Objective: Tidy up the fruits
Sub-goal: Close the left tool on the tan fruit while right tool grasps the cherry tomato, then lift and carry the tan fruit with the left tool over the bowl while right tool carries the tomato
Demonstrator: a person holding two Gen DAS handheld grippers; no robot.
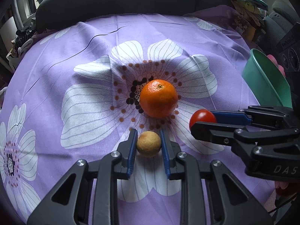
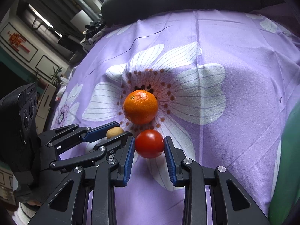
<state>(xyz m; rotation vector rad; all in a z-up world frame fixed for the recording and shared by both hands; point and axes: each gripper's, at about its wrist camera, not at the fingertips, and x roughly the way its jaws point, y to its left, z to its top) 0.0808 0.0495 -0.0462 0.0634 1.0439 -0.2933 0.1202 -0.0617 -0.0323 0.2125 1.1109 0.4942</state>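
**Three fruits, two grippers, one cloth**

One purple flowered cloth (image 1: 78, 43), spread wide. One green bowl (image 1: 266, 78) at the right edge, plain only from the left wrist; a green blur, perhaps the same, from the right. One orange (image 1: 159, 98) mid-cloth, untouched. Left gripper (image 1: 149, 142) clamped on one small tan fruit (image 1: 149, 144). Right gripper (image 2: 149, 144) closed around one tomato (image 2: 149, 143)

Purple floral cloth (image 1: 78, 43), black chair (image 1: 112, 1)

My right finger (image 1: 210, 129) hides the lower tomato (image 1: 201, 115) beside the orange (image 1: 158, 98); the green bowl (image 1: 266, 78) runs off-frame.
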